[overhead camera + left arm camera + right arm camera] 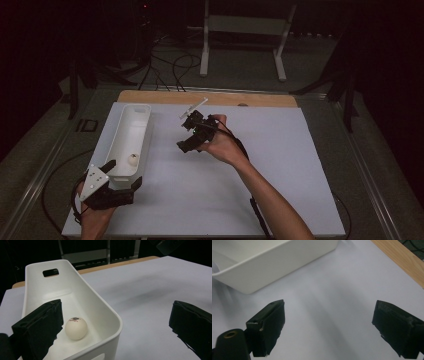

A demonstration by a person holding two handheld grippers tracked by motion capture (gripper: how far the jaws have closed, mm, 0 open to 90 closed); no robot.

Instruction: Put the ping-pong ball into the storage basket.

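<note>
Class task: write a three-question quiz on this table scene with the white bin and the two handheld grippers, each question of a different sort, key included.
1. True or false: the ball lies inside the white bin.
2. Which gripper straddles the bin's near corner? A) left gripper B) right gripper
3. Fill in: the right gripper's jaws stand ____ over the white table sheet.

Key: 1 true; 2 A; 3 open.
</note>
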